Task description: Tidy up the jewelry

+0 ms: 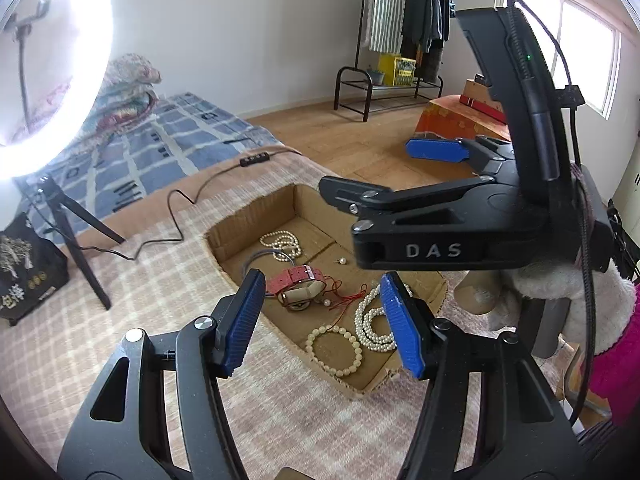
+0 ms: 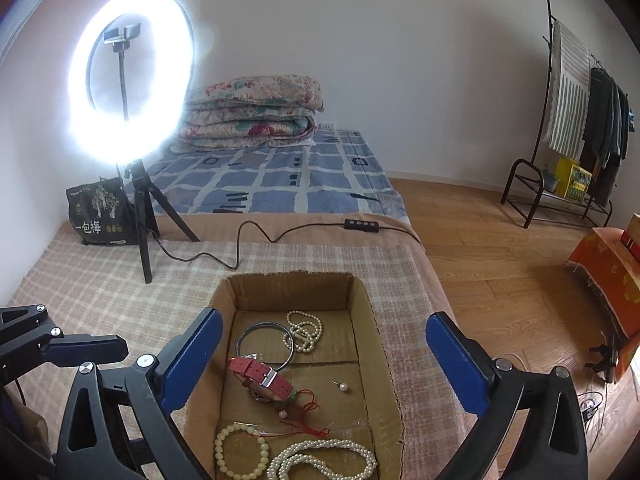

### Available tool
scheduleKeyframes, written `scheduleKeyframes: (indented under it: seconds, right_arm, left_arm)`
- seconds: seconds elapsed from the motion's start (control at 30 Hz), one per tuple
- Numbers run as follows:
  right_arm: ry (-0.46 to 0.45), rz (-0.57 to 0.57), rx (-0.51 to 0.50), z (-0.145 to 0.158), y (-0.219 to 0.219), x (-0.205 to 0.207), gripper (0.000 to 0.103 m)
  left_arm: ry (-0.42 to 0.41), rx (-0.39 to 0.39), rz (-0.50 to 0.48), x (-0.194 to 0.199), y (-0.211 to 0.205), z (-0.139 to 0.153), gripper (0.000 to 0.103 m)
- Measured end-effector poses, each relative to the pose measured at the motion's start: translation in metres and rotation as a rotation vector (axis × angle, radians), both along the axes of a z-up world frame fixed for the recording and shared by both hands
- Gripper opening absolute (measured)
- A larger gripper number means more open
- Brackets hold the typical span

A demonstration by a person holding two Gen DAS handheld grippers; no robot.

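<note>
- Left claw (image 1: 320,322) tilts downward above the cardboard box (image 1: 248,210), fingers parted, gripping nothing.
- Right claw (image 2: 320,356) hangs alongside, spread wide, empty.
- Pink watch (image 1: 298,280) and pearl necklaces (image 1: 376,320) lie inside the box.

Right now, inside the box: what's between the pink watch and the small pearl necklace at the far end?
A dark bangle lies between the pink watch and the pearl necklace, its rim touching both. It shows best in the right wrist view, on the cardboard box floor.

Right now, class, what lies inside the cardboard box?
Inside the cardboard box: a pink watch, a dark bangle, pearl strands, a bead bracelet, a red cord and a loose pearl earring. The near end is cut off by the picture's edge.
</note>
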State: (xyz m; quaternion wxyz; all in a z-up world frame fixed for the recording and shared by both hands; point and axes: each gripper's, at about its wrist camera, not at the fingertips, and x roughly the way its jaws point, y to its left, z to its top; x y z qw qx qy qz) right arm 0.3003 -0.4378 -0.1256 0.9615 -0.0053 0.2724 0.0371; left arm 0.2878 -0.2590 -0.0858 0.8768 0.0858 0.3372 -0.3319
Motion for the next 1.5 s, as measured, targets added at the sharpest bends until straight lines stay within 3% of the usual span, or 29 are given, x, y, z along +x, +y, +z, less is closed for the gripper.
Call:
scheduleKeyframes:
  seconds: [0.37, 0.43, 0.63, 0.9, 1.1, 1.2, 1.5]
  right_arm:
    - [-0.038, -0.037, -0.002, 0.044, 0.014, -0.049, 0.103]
    - [-0.046, -0.047, -0.006, 0.05, 0.017, -0.059, 0.103]
    - [-0.075, -0.071, -0.038, 0.063, 0.028, -0.092, 0.103]
    - [-0.081, -0.091, -0.085, 0.065, 0.051, -0.133, 0.103]
    - [-0.082, -0.113, -0.096, 0.058, 0.059, -0.153, 0.103]
    - [-0.091, -0.129, -0.074, 0.054, 0.058, -0.163, 0.103]
    - [-0.115, -0.163, -0.026, 0.044, 0.06, -0.178, 0.103]
  left_arm:
    - [-0.079, -0.009, 0.024, -0.042, 0.031, 0.047, 0.063]
    - [-0.092, -0.011, 0.03, -0.049, 0.035, 0.052, 0.068]
    - [-0.112, -0.036, 0.059, -0.072, 0.058, 0.063, 0.069]
    - [-0.167, -0.035, 0.103, -0.101, 0.079, 0.066, 0.083]
    - [-0.155, -0.006, 0.127, -0.117, 0.092, 0.059, 0.085]
    - [-0.137, -0.031, 0.166, -0.118, 0.105, 0.056, 0.095]
    - [-0.148, -0.065, 0.261, -0.117, 0.125, 0.051, 0.095]
